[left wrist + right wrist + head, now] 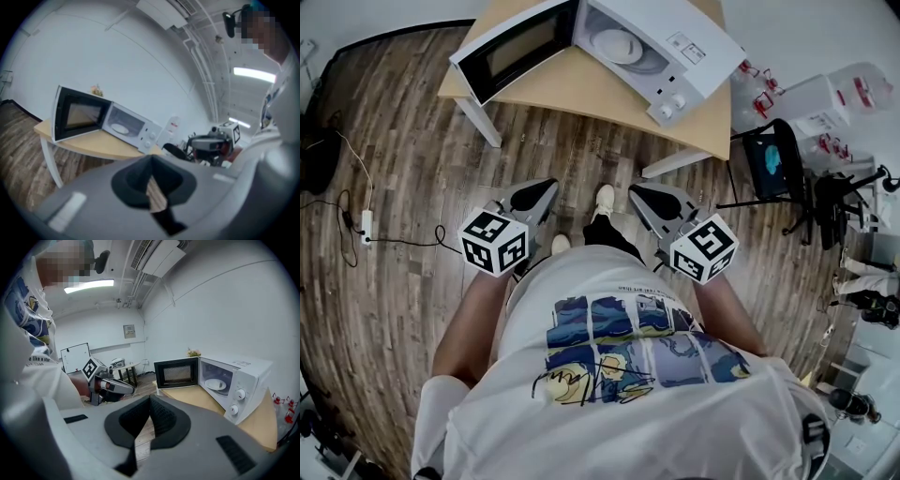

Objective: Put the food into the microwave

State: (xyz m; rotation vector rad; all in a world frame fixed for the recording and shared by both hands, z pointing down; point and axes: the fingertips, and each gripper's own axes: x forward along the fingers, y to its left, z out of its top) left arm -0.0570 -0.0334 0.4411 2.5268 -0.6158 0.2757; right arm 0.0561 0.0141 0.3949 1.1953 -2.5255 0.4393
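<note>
The microwave (675, 47) is a white, boxy metal thing. It stands on a pale wooden table (581, 89) with a rounded front edge and white legs. Its door (520, 47), dark glass in a white frame, is swung fully open to the left. Inside lies a pale round plate (619, 45); I cannot tell whether anything is on it. The floor (412, 159) is of grey-brown planks with a rough grain.

The person stands well apart from the table and holds both grippers near the waist, pointing toward it. The left gripper (546, 187) has its dark ribbed pads pressed together with nothing between them. The right gripper (637, 192) is the same, closed and empty.

Only the gripper views show a small yellowish thing (193, 352) on top of the microwave, too small to name, and a whiteboard (75, 357) by the far wall. Only the head view shows a black chair (773, 159) and clear plastic boxes (825, 98) at the right, partly cut off by the edge.
</note>
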